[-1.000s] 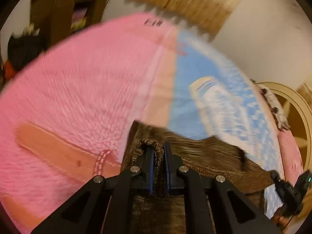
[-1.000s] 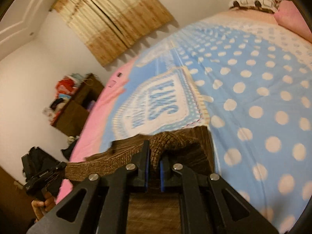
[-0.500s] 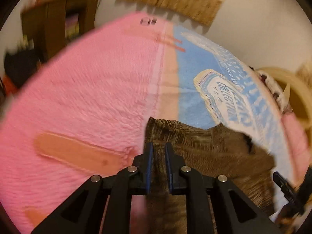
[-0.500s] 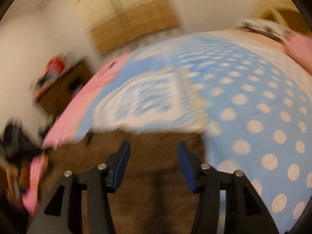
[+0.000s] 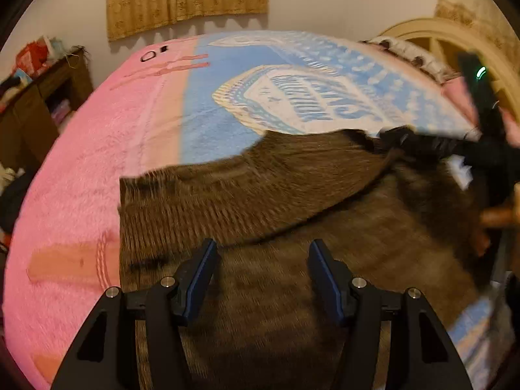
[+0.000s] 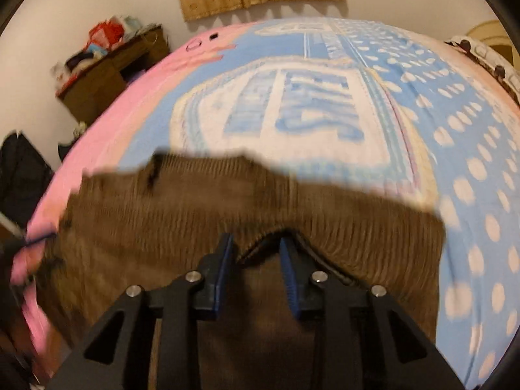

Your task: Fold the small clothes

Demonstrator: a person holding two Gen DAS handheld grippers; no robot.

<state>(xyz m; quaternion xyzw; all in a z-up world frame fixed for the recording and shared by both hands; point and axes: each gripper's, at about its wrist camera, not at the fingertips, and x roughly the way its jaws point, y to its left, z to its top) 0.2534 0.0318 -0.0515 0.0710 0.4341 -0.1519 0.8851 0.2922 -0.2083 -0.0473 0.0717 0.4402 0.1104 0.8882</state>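
Note:
A brown knitted garment [image 5: 260, 188] lies spread on the bed, its far half folded over with a ribbed edge across the middle. My left gripper [image 5: 262, 250] hovers just over the near part. Its jaws are opening, far apart, with nothing pinched between them. In the right wrist view the same garment [image 6: 325, 227] fills the lower half. My right gripper [image 6: 256, 243] is low over it and its jaws are closing. A raised fold edge stands between the pads, which do not press on it. The right gripper's black body [image 5: 481, 104] and a hand [image 5: 497, 217] show at the right, blurred.
The bed cover is pink fleece [image 5: 81, 162] on the left and a blue printed blanket [image 6: 471, 169] with pale dots on the right. A cluttered wooden shelf [image 6: 107, 65] stands by the far left wall. A curved headboard [image 5: 455, 39] and pillows sit at the right.
Both grippers were shut on the garment's folded edge and have let it go. The left jaws spread wide; the right opened, then narrowed. The garment now lies flatter on the bed.

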